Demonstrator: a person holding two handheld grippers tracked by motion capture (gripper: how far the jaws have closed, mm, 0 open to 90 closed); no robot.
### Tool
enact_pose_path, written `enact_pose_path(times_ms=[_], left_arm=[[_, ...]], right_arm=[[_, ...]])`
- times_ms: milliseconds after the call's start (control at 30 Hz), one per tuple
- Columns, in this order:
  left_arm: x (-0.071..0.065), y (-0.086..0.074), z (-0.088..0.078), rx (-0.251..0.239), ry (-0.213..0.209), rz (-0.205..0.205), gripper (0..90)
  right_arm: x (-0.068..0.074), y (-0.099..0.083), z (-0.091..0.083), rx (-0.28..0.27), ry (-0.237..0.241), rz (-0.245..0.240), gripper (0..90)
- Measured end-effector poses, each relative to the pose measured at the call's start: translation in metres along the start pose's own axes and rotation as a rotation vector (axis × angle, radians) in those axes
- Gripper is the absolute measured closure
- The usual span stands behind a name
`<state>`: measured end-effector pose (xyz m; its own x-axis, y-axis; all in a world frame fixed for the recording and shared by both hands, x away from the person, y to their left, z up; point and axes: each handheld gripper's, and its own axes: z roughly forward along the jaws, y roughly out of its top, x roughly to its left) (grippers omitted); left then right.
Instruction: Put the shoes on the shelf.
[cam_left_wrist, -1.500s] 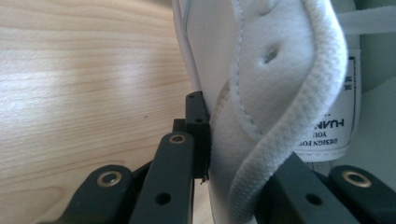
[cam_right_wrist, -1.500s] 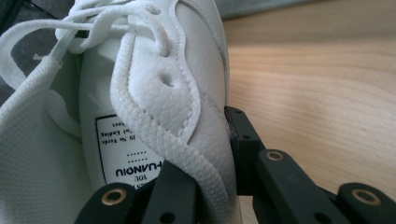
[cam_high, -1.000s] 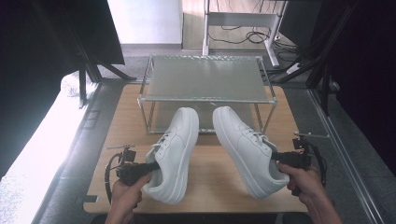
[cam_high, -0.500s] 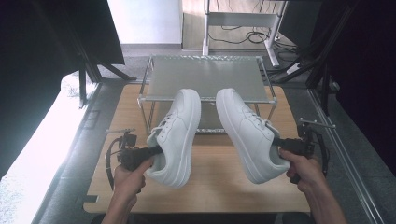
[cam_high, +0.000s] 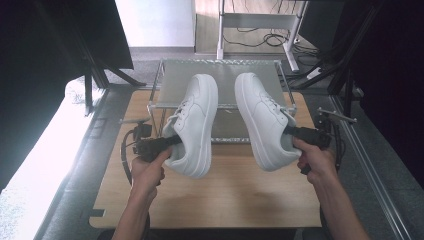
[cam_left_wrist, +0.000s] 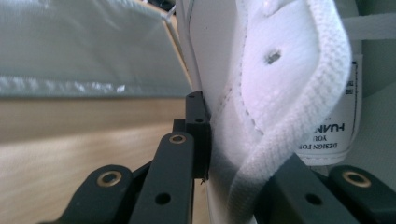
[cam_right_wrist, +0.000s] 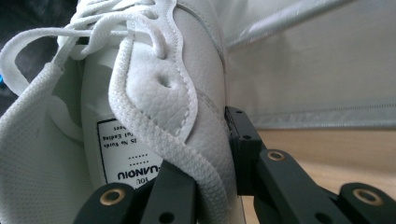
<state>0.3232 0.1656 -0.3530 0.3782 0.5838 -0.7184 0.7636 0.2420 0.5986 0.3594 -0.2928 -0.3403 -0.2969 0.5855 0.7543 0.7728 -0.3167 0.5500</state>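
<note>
Each white sneaker is pinched by the side wall of its collar, one jaw inside the opening and one outside, which looks like the surest way to carry a shoe without crushing its toe or tangling the laces. The left gripper (cam_high: 167, 142) is clamped on the left sneaker (cam_high: 195, 125), and the left gripper view shows the padded collar edge squeezed between the two black jaws. The right gripper (cam_high: 295, 132) holds the right sneaker (cam_high: 260, 120) the same way, its jaws closed on the leather wall beside the tongue label. Both shoes hang in the air above the wooden table (cam_high: 225, 195), toes pointing away from the person and reaching over the front edge of the wire rack (cam_high: 220, 75), so the likely aim is to set the pair side by side on its top shelf. The forearms come in from the near edge, the left hand (cam_high: 147, 172) and right hand (cam_high: 315, 160) both wrapped around their handles, wrists roughly level, with the two shoes near each other but apart
</note>
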Motion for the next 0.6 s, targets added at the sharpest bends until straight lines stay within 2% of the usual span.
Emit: enact_pose_path(times_ms=[67, 167, 267, 433, 500, 533, 600], left_arm=[[0.0, 0.012, 0.007, -0.009, -0.004, -0.009, 83.1], [0.002, 0.02, 0.013, -0.016, -0.013, -0.017, 83.1], [0.006, 0.028, 0.02, -0.03, -0.023, -0.041, 83.1], [0.013, 0.041, 0.03, -0.064, -0.023, -0.085, 83.1], [0.014, 0.043, 0.031, -0.068, -0.023, -0.09, 83.1], [0.016, 0.049, 0.035, -0.076, -0.019, -0.096, 83.1], [0.017, 0.055, 0.038, -0.083, -0.018, -0.099, 83.0]], right_arm=[[0.002, 0.007, 0.008, -0.018, -0.002, 0.021, 82.5], [0.005, 0.013, 0.015, -0.036, 0.019, 0.046, 82.4], [0.007, 0.019, 0.023, -0.052, 0.039, 0.072, 82.3], [0.009, 0.027, 0.036, -0.081, 0.067, 0.128, 82.2], [0.009, 0.029, 0.04, -0.087, 0.072, 0.135, 82.2], [0.009, 0.033, 0.046, -0.093, 0.075, 0.154, 82.2], [0.009, 0.036, 0.051, -0.1, 0.071, 0.156, 82.2]])
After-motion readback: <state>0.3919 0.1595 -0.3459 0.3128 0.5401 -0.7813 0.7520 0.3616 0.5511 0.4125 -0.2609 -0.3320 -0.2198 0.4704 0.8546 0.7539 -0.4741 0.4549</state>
